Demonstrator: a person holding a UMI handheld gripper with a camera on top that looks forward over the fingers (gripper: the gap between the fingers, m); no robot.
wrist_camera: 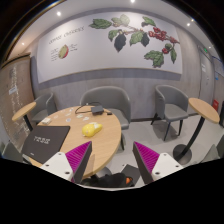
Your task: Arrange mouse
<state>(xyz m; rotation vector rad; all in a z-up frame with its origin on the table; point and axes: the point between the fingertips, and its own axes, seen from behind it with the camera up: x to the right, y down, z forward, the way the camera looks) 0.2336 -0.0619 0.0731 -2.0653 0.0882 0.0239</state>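
Note:
A yellow mouse lies on a round wooden table, ahead of my left finger. A black rectangular mat or flat box with white lettering lies to the left of the mouse. A thin dark cable curls on the far side of the table. My gripper is open and holds nothing, with its magenta pads wide apart, hovering over the table's near right edge. A dark object with a small orange spot lies low between the fingers; I cannot tell what it is.
Grey armchairs stand behind the table, at the left and at the right. A second round table on a black pedestal stands at the far right. A wall with a leaf mural closes the back.

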